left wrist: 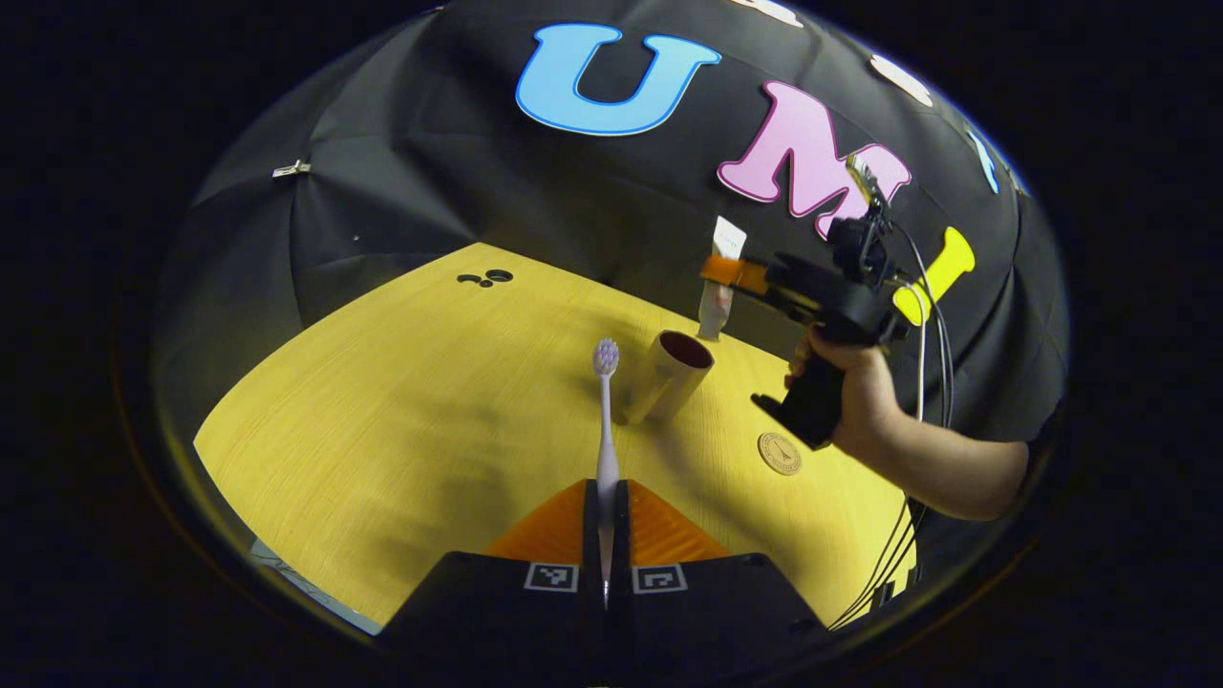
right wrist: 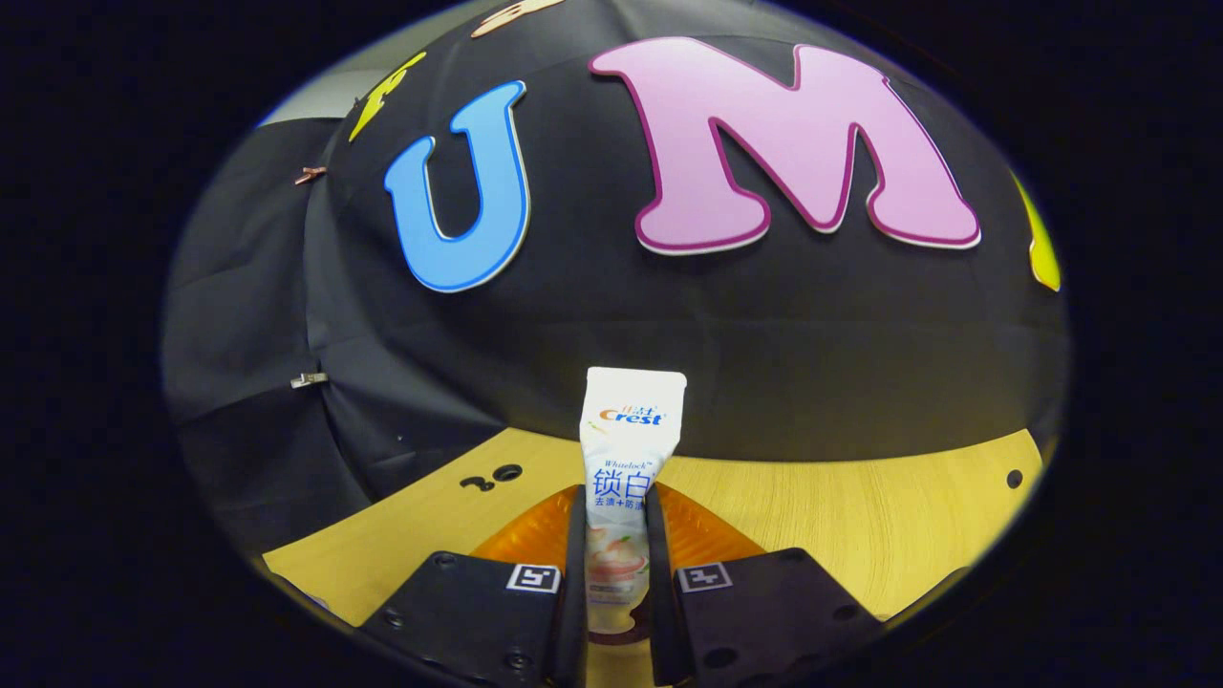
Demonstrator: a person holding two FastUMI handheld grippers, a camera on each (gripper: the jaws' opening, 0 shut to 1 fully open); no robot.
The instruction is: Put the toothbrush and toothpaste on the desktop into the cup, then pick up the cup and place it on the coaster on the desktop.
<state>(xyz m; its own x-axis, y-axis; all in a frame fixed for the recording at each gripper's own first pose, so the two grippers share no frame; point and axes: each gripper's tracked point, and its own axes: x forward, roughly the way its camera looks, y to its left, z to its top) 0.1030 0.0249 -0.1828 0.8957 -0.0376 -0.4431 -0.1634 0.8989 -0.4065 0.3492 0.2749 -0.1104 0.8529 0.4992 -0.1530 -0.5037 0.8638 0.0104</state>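
Desktop (left wrist: 401,401) carries cup (left wrist: 669,377), coaster (left wrist: 780,453) near it. Right gripper (right wrist: 616,554) pinches toothpaste (right wrist: 626,478) upright above cup; left gripper (left wrist: 607,521) clamps toothbrush (left wrist: 606,420), bristles up. Advice: centre tube over cup mouth, lower, then release.

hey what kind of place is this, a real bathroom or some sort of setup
Likely a staged recording booth, not a bathroom: black cloth wall behind a bare wooden desktop, with just a cup, coaster, toothbrush and toothpaste laid out.
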